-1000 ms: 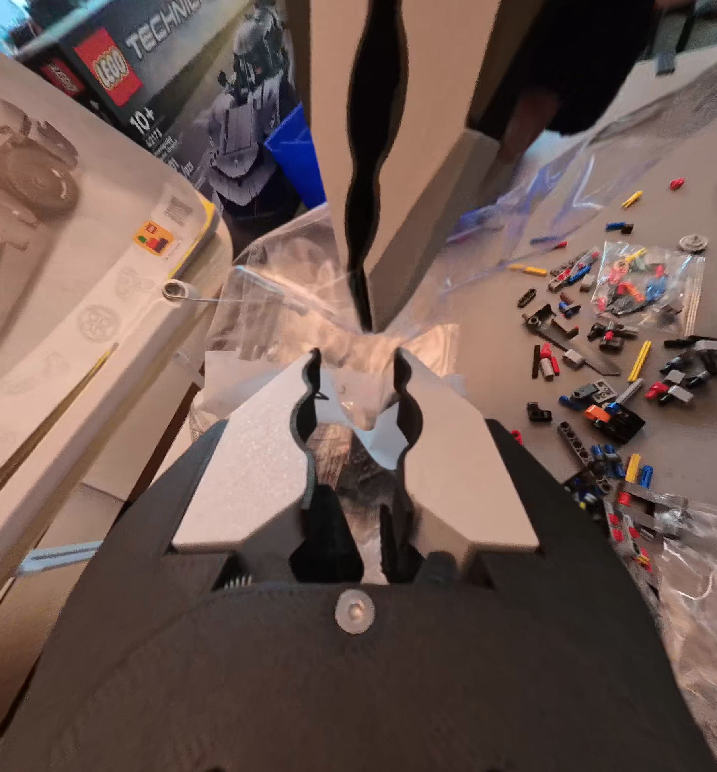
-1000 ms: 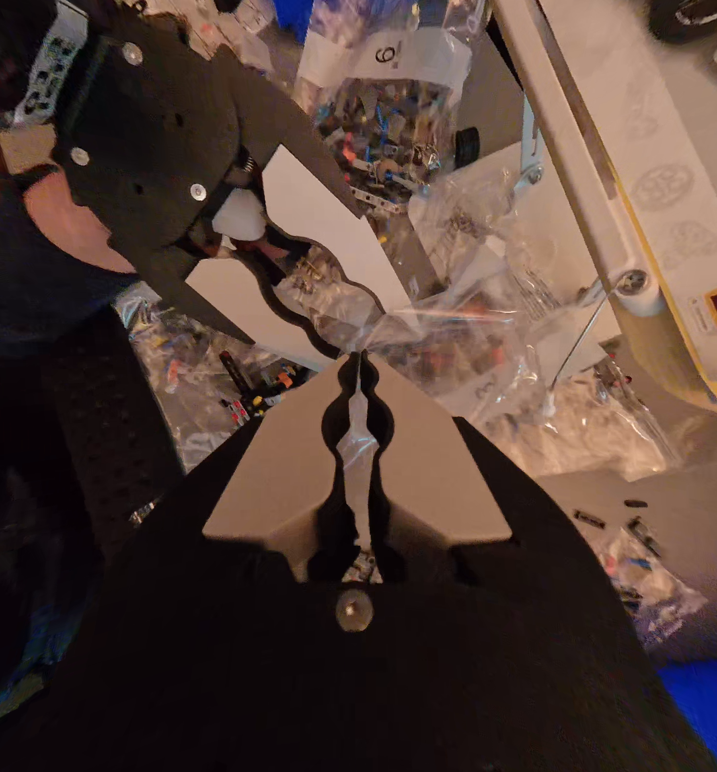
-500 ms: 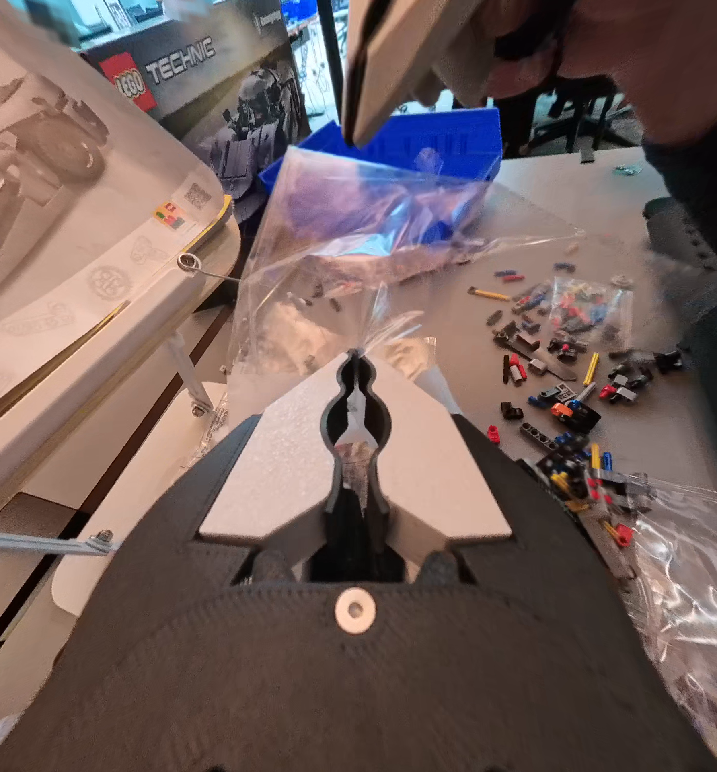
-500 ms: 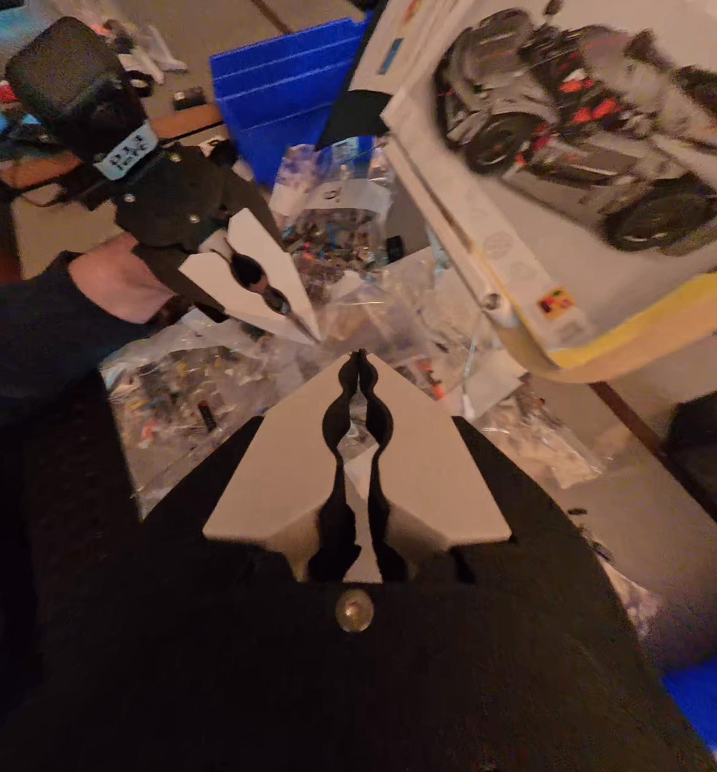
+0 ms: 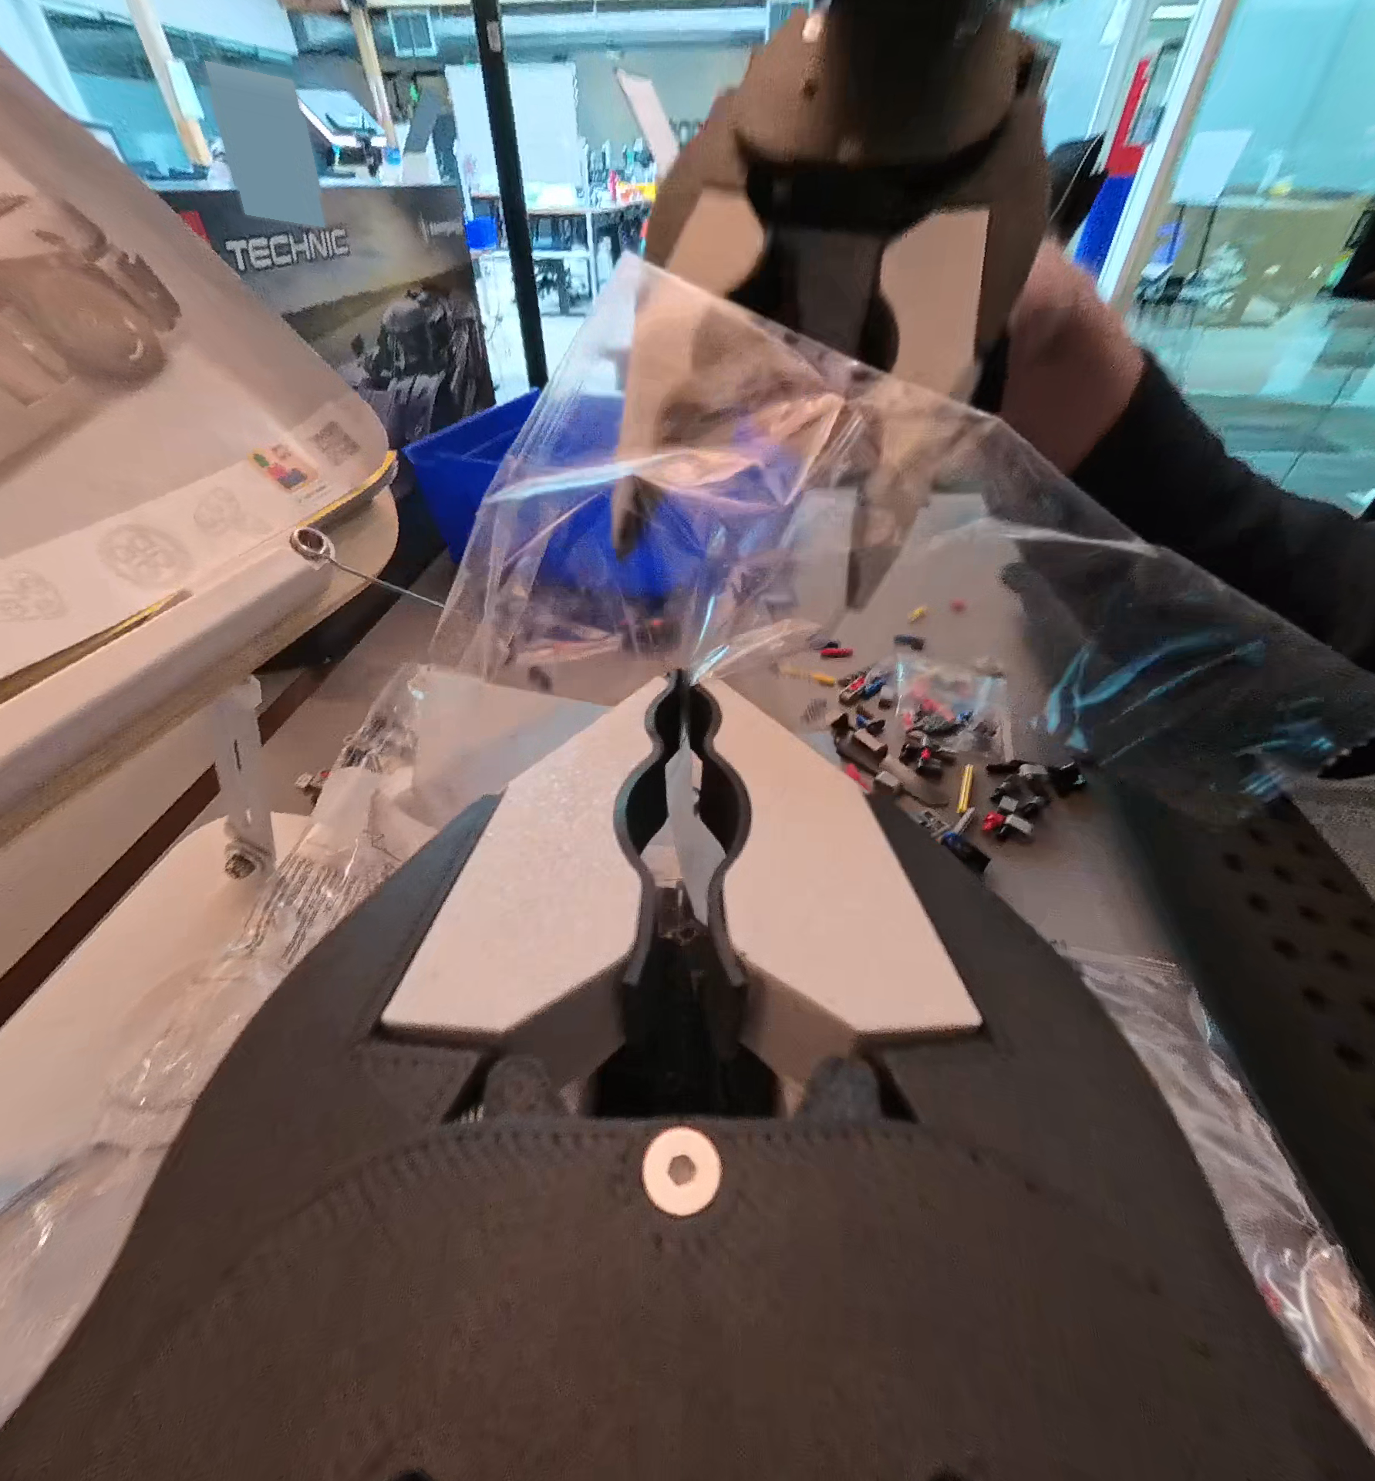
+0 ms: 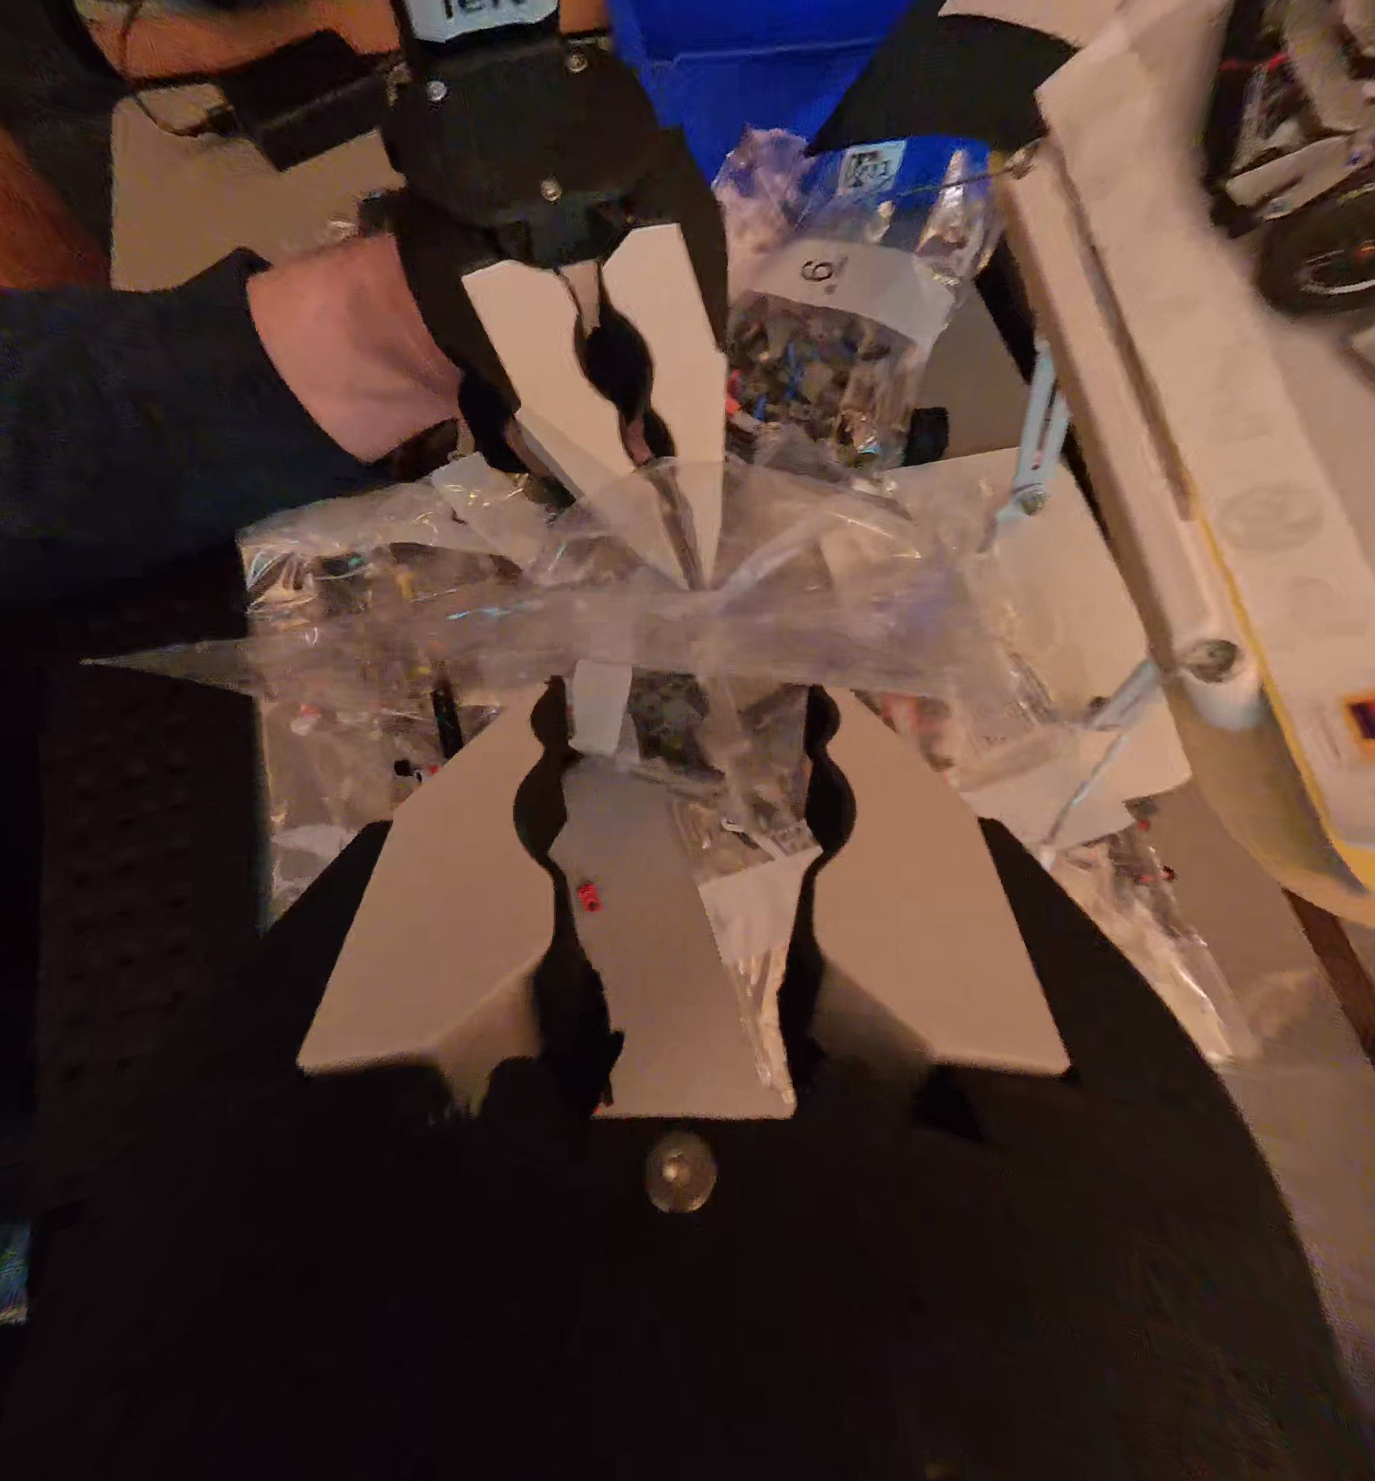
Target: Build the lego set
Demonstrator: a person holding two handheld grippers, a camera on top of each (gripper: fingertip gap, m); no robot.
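Pinching a clear plastic bag [image 5: 748, 497] by its lower edge at centre frame, the left gripper [image 5: 682, 689] has its pale fingers pressed together on the film, which fans upward and to the right across the left wrist view. Above it, at the top of that frame, the right gripper [image 5: 740, 569] points down with its fingers spread wide, seen through the film; whether it touches the bag cannot be told. In the right wrist view the same bag [image 6: 748, 617] stretches as a crumpled band across mid-frame, the right gripper's [image 6: 684, 705] fingers parted below it and the left gripper [image 6: 696, 553] closed on it from above, held by a person's hand [image 6: 347, 353] in a dark sleeve at upper left. Loose lego pieces [image 5: 932, 737] in black, red, blue and yellow lie scattered on the grey table [image 5: 1068, 889] at centre right. More bags of parts [image 6: 820, 361] sit at upper centre of the right wrist view, near a blue bin [image 5: 467, 473]. An open instruction booklet [image 5: 107, 449] on a stand fills the upper left of the left wrist view, with a lego box [image 5: 395, 272] behind it.
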